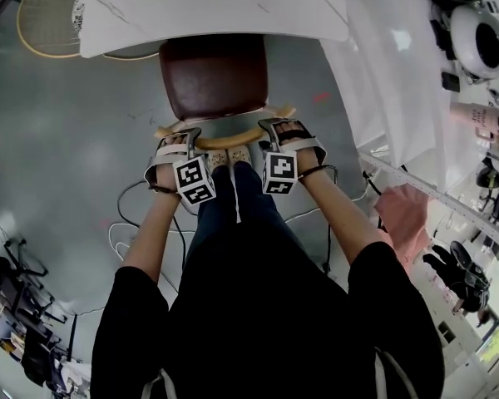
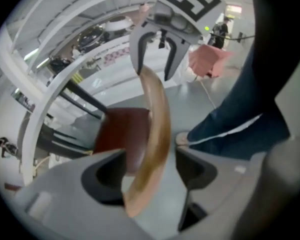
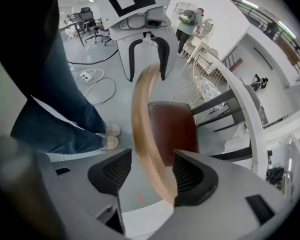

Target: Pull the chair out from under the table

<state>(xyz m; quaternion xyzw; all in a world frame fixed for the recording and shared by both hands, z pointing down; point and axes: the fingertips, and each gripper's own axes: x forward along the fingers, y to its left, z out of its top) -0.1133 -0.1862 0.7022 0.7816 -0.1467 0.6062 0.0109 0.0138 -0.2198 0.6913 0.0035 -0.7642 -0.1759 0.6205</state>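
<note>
The chair has a dark red seat (image 1: 214, 75) tucked under the white marble-look table (image 1: 208, 7), and its curved wooden backrest (image 1: 224, 140) faces me. My left gripper (image 1: 183, 140) points down over the backrest's left end, and my right gripper (image 1: 276, 127) over its right end. In the left gripper view the backrest (image 2: 155, 134) runs between the left gripper's (image 2: 150, 171) open jaws, with a gap on the right side. In the right gripper view the backrest (image 3: 145, 134) lies between the right gripper's (image 3: 152, 176) open jaws, close to the right pad.
My feet (image 1: 229, 156) stand right behind the chair. White cables (image 1: 125, 223) loop on the grey floor to the left. A white shelf unit (image 1: 399, 98) and a pink object (image 1: 403, 210) are at the right. A round woven mat (image 1: 50, 15) lies at the top left.
</note>
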